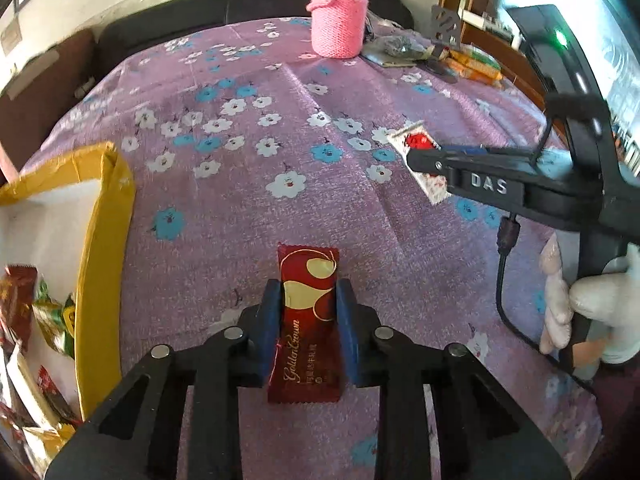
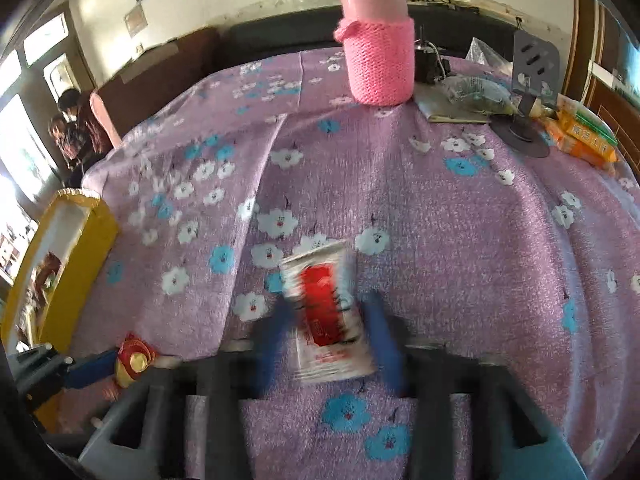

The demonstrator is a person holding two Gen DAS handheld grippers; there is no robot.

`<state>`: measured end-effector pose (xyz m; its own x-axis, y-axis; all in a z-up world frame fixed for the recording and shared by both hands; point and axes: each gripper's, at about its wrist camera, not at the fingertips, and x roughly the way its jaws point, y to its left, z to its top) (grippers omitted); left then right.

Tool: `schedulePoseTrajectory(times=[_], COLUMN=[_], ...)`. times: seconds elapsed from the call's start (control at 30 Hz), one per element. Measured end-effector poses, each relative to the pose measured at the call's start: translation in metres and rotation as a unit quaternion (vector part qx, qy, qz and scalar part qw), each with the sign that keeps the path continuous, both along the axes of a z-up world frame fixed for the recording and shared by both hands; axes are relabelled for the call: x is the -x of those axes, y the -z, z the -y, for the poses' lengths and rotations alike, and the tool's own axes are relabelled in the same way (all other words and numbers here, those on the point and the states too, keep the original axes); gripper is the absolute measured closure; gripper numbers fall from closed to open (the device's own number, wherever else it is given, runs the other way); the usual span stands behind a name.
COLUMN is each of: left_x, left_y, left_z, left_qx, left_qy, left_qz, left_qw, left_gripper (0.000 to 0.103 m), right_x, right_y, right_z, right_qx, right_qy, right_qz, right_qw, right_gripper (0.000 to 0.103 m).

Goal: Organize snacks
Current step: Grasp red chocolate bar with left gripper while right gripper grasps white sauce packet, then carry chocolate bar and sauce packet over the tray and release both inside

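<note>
My left gripper (image 1: 307,292) is shut on a dark red and gold snack bar (image 1: 307,320) and holds it over the purple flowered cloth. It shows from the side in the right wrist view (image 2: 132,360), low left. My right gripper (image 2: 328,316) has its blue pads on both sides of a white and red snack packet (image 2: 326,312); the view is blurred by motion, so whether the pads press it is unclear. The same packet (image 1: 420,160) and right gripper (image 1: 416,158) show in the left wrist view at the right. A yellow box (image 1: 100,264) with several snacks stands at the left.
A pink bottle in a knitted sleeve (image 1: 339,20) stands at the far side of the table. Orange packets (image 2: 584,136), a plastic bag (image 2: 476,92) and a grey stand (image 2: 532,76) lie at the far right. People (image 2: 76,128) are beyond the table's left edge.
</note>
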<state>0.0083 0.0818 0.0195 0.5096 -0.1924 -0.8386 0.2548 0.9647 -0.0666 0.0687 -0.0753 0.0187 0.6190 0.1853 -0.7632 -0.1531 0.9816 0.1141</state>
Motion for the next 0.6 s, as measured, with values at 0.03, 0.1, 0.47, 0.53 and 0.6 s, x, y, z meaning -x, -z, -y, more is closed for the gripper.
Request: schedulePoseTrajectory(times=[0.03,0.1,0.47,0.53,0.6], left_x=[0.001,0.004,0.044,0.055,0.064], left_y=[0.000,0.000,-0.022,-0.027,-0.031], left_z=[-0.003,-0.009,-0.042,-0.048,-0.053], left_qx=[0.006,0.019,0.101,0.115,0.128], left_qy=[-0.004,-0.013,-0.045,-0.049,-0.055], left_qz=[0.000,0.000,0.022,0.026,0.030], left_qw=[1.0000,0.9997,0.9937,0.9919,0.9898], left_gripper=[0.079,0.079,0.079,0.079,0.079], right_x=[0.003,0.008,0.051,0.059,0.070], right_y=[-0.001,-0.002,-0.021,-0.023,-0.023], right_z=[0.002,0.007,0.009,0.008,0.008], right_qx=[-0.006,-0.020,-0.079,-0.091,-0.105], right_qy=[0.001,0.005,-0.010,-0.018,-0.024], right_qz=[0.001,0.002,0.016,0.014,0.009], right_qw=[1.000,1.000,0.997,0.996,0.994], right_gripper=[0.081,0.083,0.091,0.091,0.091])
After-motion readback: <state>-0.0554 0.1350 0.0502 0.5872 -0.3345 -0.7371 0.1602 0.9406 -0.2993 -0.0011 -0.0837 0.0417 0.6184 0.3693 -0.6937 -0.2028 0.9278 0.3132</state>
